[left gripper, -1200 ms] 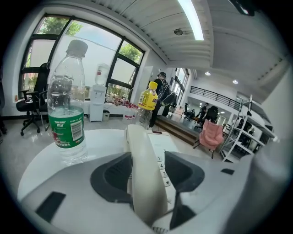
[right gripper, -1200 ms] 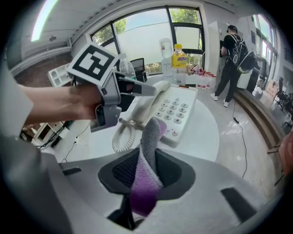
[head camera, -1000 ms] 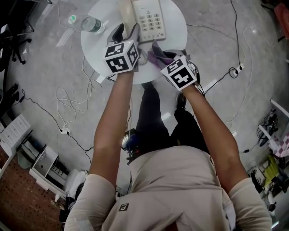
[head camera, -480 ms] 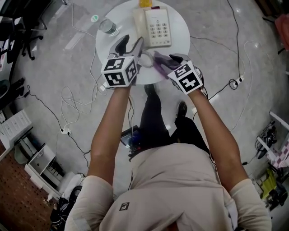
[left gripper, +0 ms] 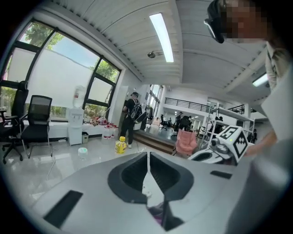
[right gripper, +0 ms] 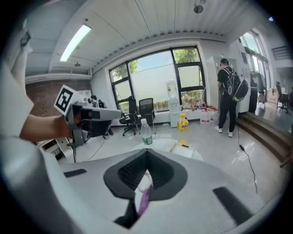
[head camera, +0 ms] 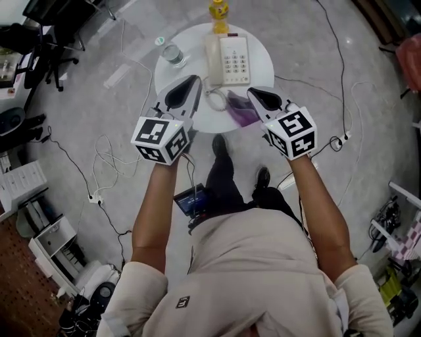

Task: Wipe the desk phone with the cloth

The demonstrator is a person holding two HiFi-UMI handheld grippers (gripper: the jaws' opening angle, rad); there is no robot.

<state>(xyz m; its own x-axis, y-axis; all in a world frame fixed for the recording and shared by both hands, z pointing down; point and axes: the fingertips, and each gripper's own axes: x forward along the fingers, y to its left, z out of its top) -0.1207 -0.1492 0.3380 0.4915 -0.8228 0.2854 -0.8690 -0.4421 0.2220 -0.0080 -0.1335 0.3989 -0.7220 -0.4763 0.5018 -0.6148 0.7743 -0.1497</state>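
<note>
The white desk phone [head camera: 227, 60] lies on the round white table [head camera: 191, 112], its coiled cord trailing toward the near edge. The purple cloth [head camera: 242, 109] lies loose on the table below the phone. My left gripper [head camera: 195, 79] and right gripper [head camera: 252, 91] hover above the table's near edge, either side of the cloth, both shut with nothing in them. In the left gripper view the jaws [left gripper: 148, 155] meet, and a bit of the cloth [left gripper: 158, 213] shows below them. The right gripper view shows shut jaws [right gripper: 147, 153] with the cloth [right gripper: 143, 202] beneath.
A yellow bottle [head camera: 218, 10] stands at the table's far edge and a water bottle [head camera: 172, 52] at its far left. Cables [head camera: 105, 158] run across the floor around the table. Office chairs [head camera: 52, 46] stand at the left. A person [right gripper: 228, 100] stands farther off.
Both grippers have drawn back from the phone and lifted toward me. The right gripper let go of the cloth, which now lies on the table. Both jaws have shut.
</note>
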